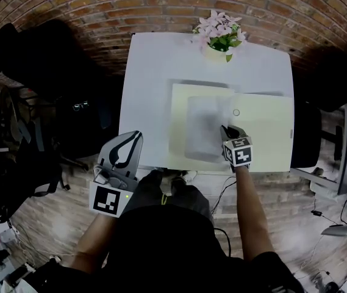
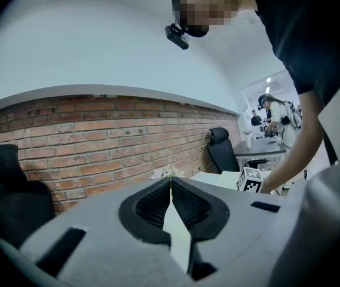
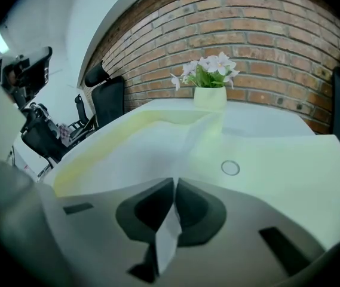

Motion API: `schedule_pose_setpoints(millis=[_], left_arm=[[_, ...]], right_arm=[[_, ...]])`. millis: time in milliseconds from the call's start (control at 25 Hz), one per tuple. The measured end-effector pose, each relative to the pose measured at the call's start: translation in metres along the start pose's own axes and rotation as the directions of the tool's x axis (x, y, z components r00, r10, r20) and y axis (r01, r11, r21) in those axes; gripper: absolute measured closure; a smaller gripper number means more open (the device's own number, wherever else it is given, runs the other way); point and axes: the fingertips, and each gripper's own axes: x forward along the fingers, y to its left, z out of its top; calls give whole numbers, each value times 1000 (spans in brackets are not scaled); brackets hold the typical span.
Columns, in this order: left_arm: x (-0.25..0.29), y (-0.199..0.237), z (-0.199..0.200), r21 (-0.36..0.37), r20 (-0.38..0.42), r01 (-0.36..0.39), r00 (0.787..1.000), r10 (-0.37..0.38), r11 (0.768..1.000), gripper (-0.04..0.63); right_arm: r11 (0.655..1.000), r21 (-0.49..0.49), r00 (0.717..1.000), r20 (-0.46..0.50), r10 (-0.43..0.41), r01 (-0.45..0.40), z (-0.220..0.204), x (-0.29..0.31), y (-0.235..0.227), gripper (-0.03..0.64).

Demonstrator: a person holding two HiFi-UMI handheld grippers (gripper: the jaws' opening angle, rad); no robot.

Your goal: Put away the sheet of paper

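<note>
A pale yellow folder (image 1: 264,127) lies open on the white table (image 1: 152,84). On its left half rests a white sheet of paper (image 1: 202,127), blurred in the head view. My right gripper (image 1: 228,130) sits at the sheet's right edge with its jaws shut on that edge. In the right gripper view the sheet (image 3: 140,154) runs forward and left from the shut jaws of the right gripper (image 3: 173,182), over the folder (image 3: 277,172). My left gripper (image 1: 133,138) hangs off the table's front left, shut with nothing in it. In its own view the left gripper (image 2: 171,181) points at a brick wall.
A pot of pink flowers (image 1: 217,49) stands at the table's far edge. A small ring (image 1: 236,112) lies on the folder's right half. Black office chairs stand to the left (image 1: 45,54) and right (image 1: 310,133) of the table. People work at a desk far off (image 2: 271,121).
</note>
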Motion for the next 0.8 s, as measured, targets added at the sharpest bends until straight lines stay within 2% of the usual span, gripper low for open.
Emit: schedule_pose_setpoints(millis=[320, 400, 520, 800], left_arm=[[2, 1, 1, -1, 8, 17, 1000, -17, 1000, 565], [3, 1, 1, 3, 8, 23, 1000, -23, 1000, 565], [4, 1, 0, -5, 11, 26, 1000, -26, 1000, 565], [9, 0, -1, -17, 27, 45, 999, -45, 999, 565]], right_arm=[[999, -17, 999, -35, 27, -28, -2, 6, 7, 597], [999, -23, 998, -47, 35, -37, -5, 8, 8, 515], [1000, -9, 999, -42, -1, 0, -9, 2, 0, 402], [997, 35, 997, -10, -75, 76, -9, -22, -21, 397]])
